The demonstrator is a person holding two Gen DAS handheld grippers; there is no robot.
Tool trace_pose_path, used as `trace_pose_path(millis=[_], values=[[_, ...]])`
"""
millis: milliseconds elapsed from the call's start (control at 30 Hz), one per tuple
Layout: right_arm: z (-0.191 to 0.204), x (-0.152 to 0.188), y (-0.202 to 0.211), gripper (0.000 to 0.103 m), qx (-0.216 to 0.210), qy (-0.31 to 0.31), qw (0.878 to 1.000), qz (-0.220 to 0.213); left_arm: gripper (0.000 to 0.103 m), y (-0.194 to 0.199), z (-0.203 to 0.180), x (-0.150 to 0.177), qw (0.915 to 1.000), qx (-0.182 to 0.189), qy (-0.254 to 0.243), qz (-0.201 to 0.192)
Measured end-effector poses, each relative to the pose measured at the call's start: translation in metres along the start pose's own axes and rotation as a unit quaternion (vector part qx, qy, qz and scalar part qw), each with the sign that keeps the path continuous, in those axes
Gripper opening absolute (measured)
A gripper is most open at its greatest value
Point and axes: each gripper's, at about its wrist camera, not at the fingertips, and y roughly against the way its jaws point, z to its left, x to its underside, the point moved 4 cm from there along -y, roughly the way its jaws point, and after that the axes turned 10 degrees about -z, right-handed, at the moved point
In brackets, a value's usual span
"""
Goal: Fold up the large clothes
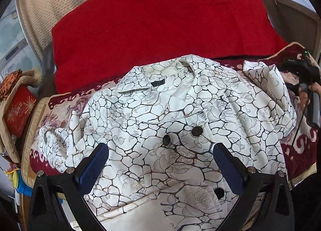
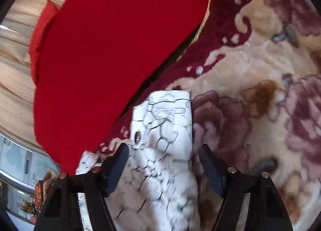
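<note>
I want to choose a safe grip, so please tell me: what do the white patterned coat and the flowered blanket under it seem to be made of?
The coat looks like smooth woven cloth, perhaps cotton or a blend: flat, matte, with sharp creases and a printed crackle pattern. The blanket looks like thick plush fleece, with fuzzy pile and soft-edged flowers. Both are guesses from the look alone.

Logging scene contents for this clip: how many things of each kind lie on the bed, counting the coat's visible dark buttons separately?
Coat: 1
Dark buttons on its front, seen from the left wrist: 3
Red quilt: 1
Floral blanket: 1
Total: 6
</note>
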Motion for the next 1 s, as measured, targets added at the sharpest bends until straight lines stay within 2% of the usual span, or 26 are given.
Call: trace_pose_path(millis=[100, 167, 200, 300, 400, 500, 667, 833, 900, 967, 1000], values=[[-0.004, 0.004, -0.025, 0.05, 0.016, 0.019, 0.999, 0.023, 0.103, -0.006, -0.001, -0.001, 1.0, 0.0, -0.001, 0.004], [0.0, 0.006, -0.03, 0.044, 0.02, 0.039, 0.999, 0.02, 0.103, -0.008, -0.002, -0.001, 1.0, 0.0, 0.001, 0.006], [0.003, 0.007, -0.03, 0.028, 0.015, 0.049, 0.999, 0.018, 0.103, -0.008, -0.001, -0.002, 1.0, 0.0, 0.001, 0.006], [0.018, 0.009, -0.025, 0.014, 0.003, 0.075, 0.997, 0.01, 0.103, -0.005, 0.001, -0.001, 1.0, -0.003, 0.001, 0.001], [0.049, 0.011, 0.001, 0.012, -0.045, 0.098, 0.994, -0.016, 0.103, 0.0, 0.008, 0.001, 1.0, -0.007, 0.006, -0.004], [0.085, 0.019, 0.032, 0.013, -0.112, 0.115, 0.986, -0.037, 0.103, 0.006, 0.024, 0.001, 0.9997, -0.016, 0.019, -0.009], [0.148, 0.058, 0.074, 0.012, -0.233, 0.135, 0.962, -0.044, 0.103, 0.018, 0.067, 0.003, 0.9971, -0.042, 0.061, -0.019], [0.215, 0.129, 0.081, 0.013, -0.326, 0.162, 0.931, 0.001, 0.103, 0.034, 0.104, 0.009, 0.9929, -0.071, 0.092, -0.027], [0.237, 0.16, 0.077, 0.015, -0.34, 0.184, 0.922, 0.024, 0.103, 0.039, 0.119, 0.016, 0.9907, -0.081, 0.105, -0.028], [0.251, 0.193, 0.065, 0.018, -0.343, 0.194, 0.917, 0.067, 0.103, 0.041, 0.128, 0.021, 0.9895, -0.086, 0.113, -0.026], [0.256, 0.208, 0.056, 0.025, -0.342, 0.195, 0.915, 0.091, 0.103, 0.042, 0.133, 0.025, 0.9889, -0.087, 0.118, -0.023]])
